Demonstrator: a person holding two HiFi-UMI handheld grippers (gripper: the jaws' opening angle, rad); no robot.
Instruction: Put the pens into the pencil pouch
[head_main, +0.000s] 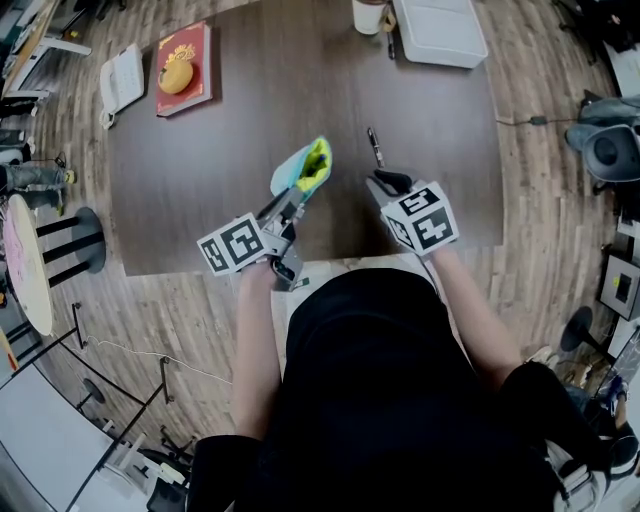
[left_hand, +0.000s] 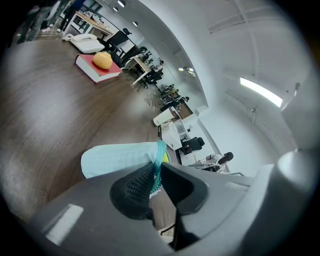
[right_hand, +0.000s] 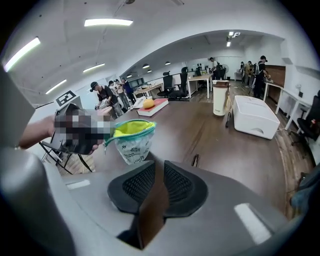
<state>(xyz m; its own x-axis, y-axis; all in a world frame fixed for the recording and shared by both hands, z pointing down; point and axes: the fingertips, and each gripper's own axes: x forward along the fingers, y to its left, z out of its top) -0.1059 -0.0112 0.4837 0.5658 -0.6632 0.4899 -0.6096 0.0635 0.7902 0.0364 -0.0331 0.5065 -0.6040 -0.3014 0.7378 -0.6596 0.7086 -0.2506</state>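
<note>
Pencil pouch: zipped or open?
Open. The pencil pouch mouth gapes unzipped, with yellow lining showing; the left gripper pinches its rim.

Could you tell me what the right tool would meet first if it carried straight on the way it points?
Probably the table just ahead, since the right tool tilts down at it. The pen lies slightly right of that line, so it may be missed, though depth is unclear.
</note>
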